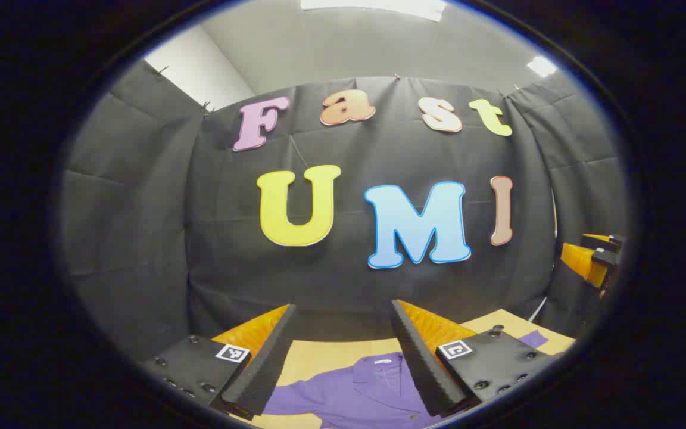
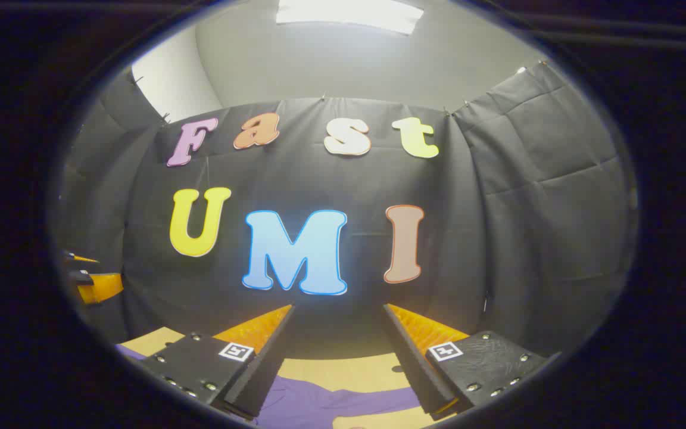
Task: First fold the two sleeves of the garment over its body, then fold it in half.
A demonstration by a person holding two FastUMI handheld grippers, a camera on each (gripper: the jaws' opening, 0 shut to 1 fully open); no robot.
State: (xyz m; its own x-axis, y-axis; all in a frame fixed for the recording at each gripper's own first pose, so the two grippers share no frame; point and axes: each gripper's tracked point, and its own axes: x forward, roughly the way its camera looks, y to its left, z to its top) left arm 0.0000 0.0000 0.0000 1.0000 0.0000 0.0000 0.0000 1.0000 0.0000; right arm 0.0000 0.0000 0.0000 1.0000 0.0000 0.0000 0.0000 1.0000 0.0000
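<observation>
Free room and obstacles, placed relative to the purple garment [image 1: 349, 396]. The garment lies flat on the tan table [image 1: 331, 354]; bare tabletop runs beyond its collar to the black cloth wall [image 1: 343, 286], which closes the far side. Above the garment, the left gripper [image 1: 343, 339] and right gripper [image 2: 337, 339] hang with fingers spread, air between them. In the left gripper view, the other gripper [image 1: 593, 259] stands off to the garment's right, well apart.
</observation>
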